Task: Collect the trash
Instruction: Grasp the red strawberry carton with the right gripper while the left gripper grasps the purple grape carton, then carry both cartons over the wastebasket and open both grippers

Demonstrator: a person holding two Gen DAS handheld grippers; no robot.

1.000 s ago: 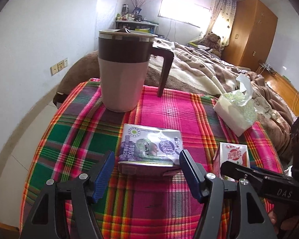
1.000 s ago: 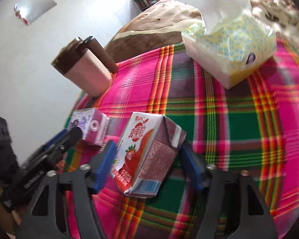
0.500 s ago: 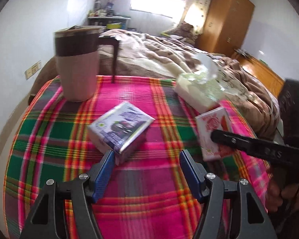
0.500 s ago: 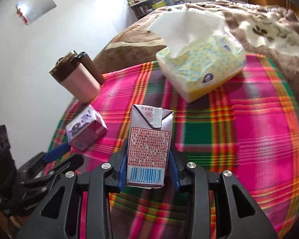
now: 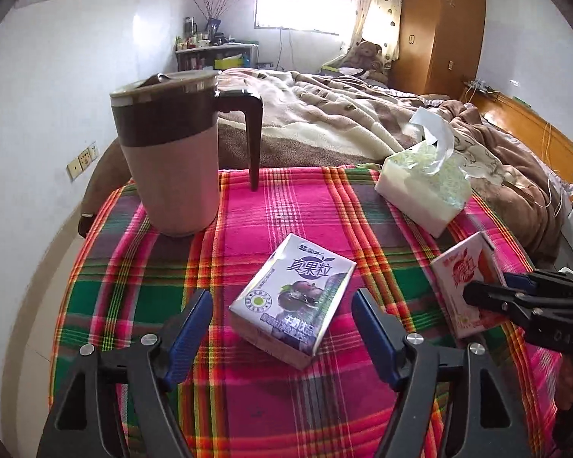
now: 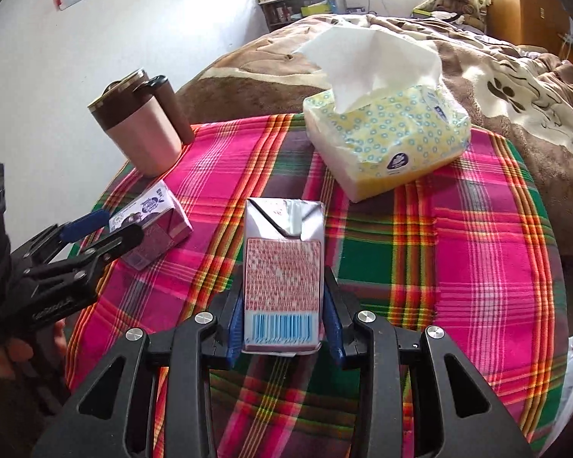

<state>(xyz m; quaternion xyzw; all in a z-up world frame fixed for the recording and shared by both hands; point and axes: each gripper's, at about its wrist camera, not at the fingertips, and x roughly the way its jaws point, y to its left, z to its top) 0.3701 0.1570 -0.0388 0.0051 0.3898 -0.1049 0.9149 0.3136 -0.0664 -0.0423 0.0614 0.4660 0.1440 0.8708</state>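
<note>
1. Your right gripper [image 6: 282, 328] is clamped on the red strawberry drink carton [image 6: 282, 274], low by its barcode end. Held that low, it could pivot or slip.
2. Your left gripper [image 5: 282, 328] is opening, touching nothing. The purple drink carton [image 5: 292, 299] lies flat on the plaid-covered surface [image 5: 324, 400] just ahead, skewed, so the jaws may catch only a corner.
3. The red carton's long axis runs straight away from you, folded top farthest. The purple one's runs diagonally, toward the tissue pack [image 5: 424, 187].
</note>
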